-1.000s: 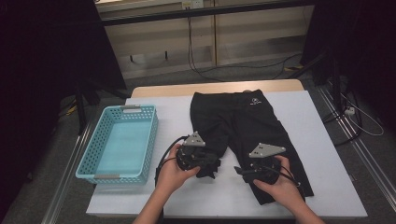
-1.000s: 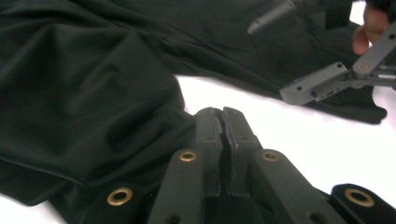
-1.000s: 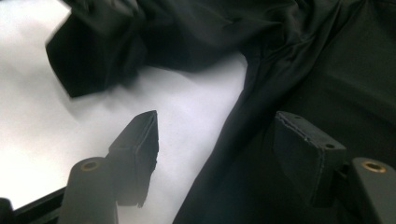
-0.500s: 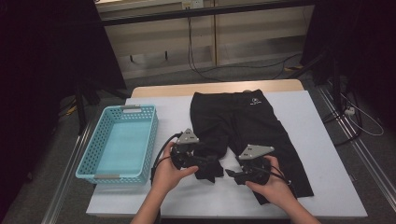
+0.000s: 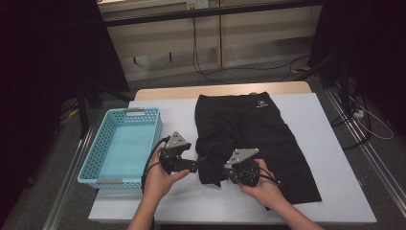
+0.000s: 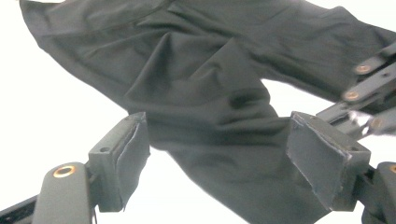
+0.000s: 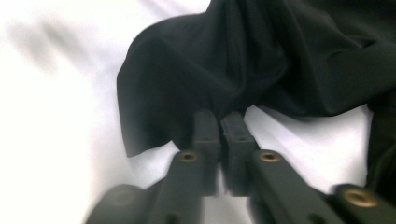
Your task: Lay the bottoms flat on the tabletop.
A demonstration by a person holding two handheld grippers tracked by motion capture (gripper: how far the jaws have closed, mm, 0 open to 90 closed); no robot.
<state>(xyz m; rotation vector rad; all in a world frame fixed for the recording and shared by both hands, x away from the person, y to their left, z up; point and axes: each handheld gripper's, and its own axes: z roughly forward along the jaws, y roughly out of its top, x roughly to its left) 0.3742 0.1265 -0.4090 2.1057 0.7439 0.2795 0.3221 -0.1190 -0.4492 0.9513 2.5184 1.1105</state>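
My right gripper (image 7: 219,123) has just closed; its 2 jaws now pinch a fold of the black, soft knit shorts (image 5: 258,134) at the left leg hem. My left gripper (image 6: 217,154) has just opened; its pads (image 6: 133,156) stand spread, with cloth between them but untouched. I judge the hem has passed from left to right. The shorts lie creased on the white table (image 5: 335,158), beside the turquoise perforated plastic basket (image 5: 122,143).
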